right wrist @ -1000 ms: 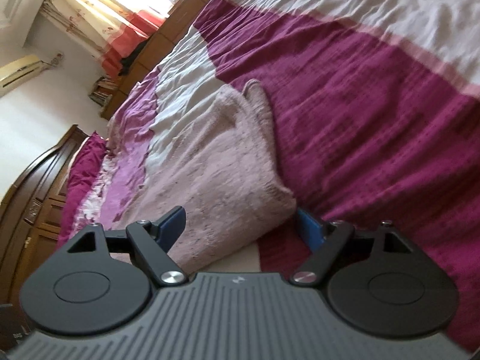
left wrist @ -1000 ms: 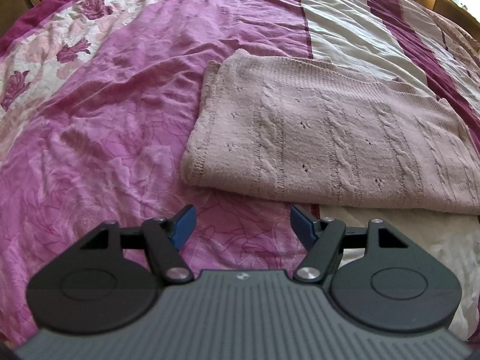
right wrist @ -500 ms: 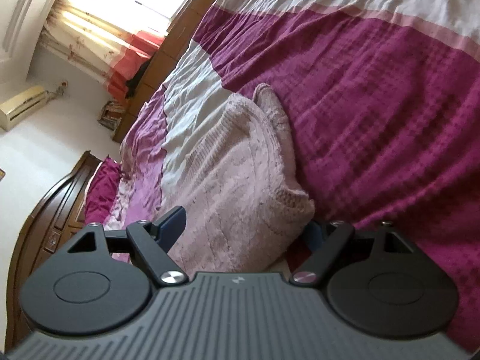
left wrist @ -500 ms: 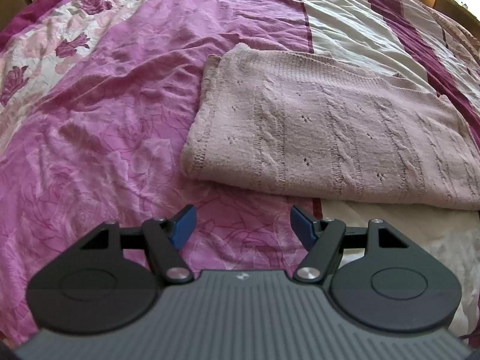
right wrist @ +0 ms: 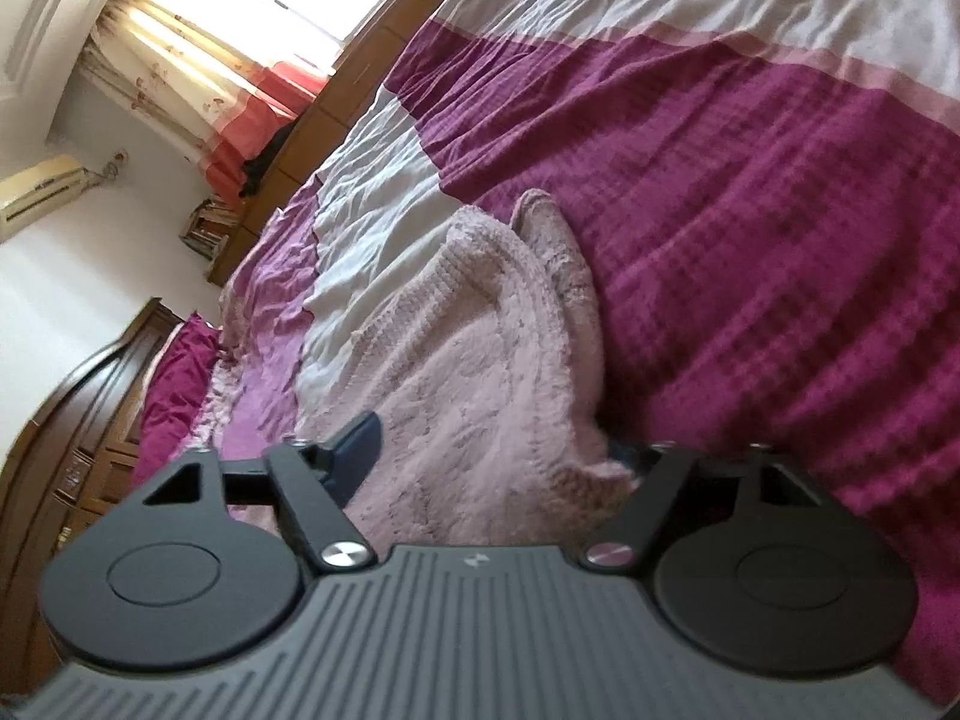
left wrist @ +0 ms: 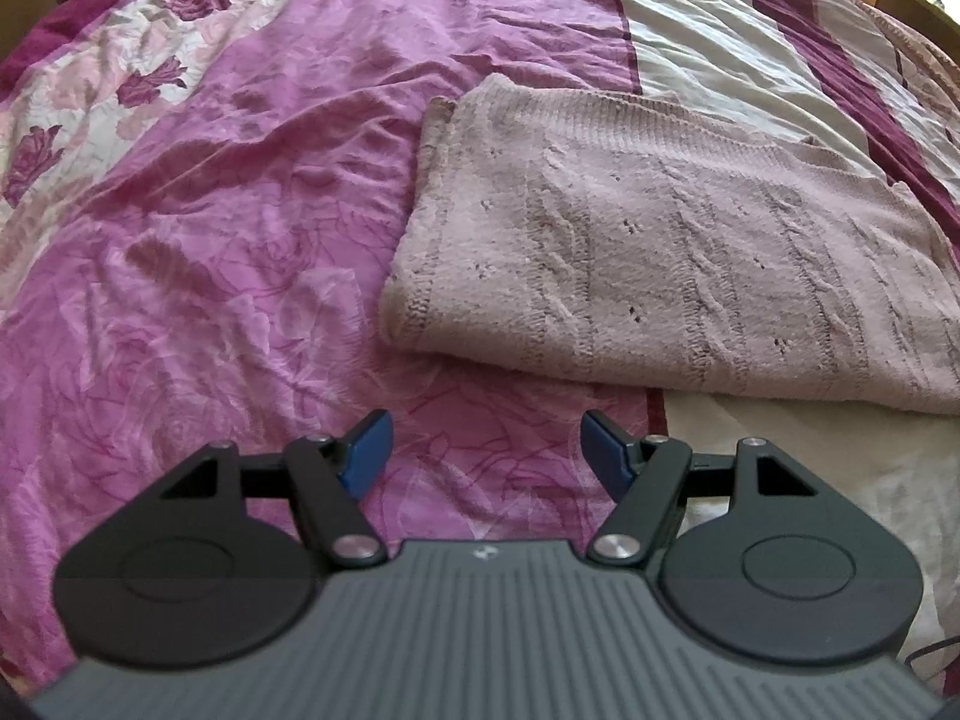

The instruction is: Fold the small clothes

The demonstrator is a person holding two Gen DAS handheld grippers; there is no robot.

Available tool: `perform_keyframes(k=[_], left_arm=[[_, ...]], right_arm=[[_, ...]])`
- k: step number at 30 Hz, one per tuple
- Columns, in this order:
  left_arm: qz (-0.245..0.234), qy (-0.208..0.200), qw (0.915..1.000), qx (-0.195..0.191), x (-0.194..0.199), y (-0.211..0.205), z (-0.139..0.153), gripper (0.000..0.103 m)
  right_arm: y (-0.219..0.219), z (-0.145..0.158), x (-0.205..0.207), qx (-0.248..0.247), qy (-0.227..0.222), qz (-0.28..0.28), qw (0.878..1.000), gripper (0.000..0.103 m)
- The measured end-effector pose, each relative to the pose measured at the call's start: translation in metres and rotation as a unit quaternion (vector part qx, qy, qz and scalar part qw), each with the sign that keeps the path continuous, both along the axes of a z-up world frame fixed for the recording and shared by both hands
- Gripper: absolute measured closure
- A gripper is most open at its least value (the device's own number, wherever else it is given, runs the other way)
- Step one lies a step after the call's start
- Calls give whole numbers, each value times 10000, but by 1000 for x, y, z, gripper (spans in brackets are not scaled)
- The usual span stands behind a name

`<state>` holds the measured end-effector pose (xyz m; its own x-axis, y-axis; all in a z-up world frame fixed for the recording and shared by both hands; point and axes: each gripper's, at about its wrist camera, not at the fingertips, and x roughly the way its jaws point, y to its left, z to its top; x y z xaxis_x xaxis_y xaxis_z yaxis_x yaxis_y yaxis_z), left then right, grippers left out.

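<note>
Nearest in the left wrist view, the left gripper (left wrist: 483,444) is hovering over the bedspread (left wrist: 210,276), its ribbed grey body and black arms ending in blue pads that are standing apart with nothing between them, released. Beneath it the bedspread is lying crinkled, a glossy pink cloth printed with faint roses. Just beyond the pads, a pale pink sweater (left wrist: 678,258) is lying folded into a thick, soft rectangle, its knit showing raised cable ridges and small eyelet holes, with a ribbed band along the far edge. Past it, cream and dark magenta stripes are crossing the bed.

In the right wrist view, the right gripper (right wrist: 498,450) is closing on the near corner of the sweater (right wrist: 474,360), which is bunching between its jaws; the right pad is hidden behind the fluffy knit, so whether the pads are pressing yet cannot be told. Farther off, a waffle-textured magenta band is running alongside, then a dark carved wooden headboard (right wrist: 90,390), floral curtains (right wrist: 180,78) at a bright window, and a wall air conditioner (right wrist: 39,195). No writing is readable.
</note>
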<state>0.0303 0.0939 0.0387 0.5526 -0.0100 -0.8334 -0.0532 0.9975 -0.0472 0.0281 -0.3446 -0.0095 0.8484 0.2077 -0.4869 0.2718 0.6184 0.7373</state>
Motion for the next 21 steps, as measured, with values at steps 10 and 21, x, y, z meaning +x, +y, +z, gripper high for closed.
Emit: perform_keyframes(k=[10,21], left_arm=[[-18,27,10000,10,2,2,-2,32],[8,-26,10000,72,-1,10,0,32]], right_arm=[[-13,-7,6,313,92,-133,9994,75],[3,35,19,316,-544,237,9977,77]])
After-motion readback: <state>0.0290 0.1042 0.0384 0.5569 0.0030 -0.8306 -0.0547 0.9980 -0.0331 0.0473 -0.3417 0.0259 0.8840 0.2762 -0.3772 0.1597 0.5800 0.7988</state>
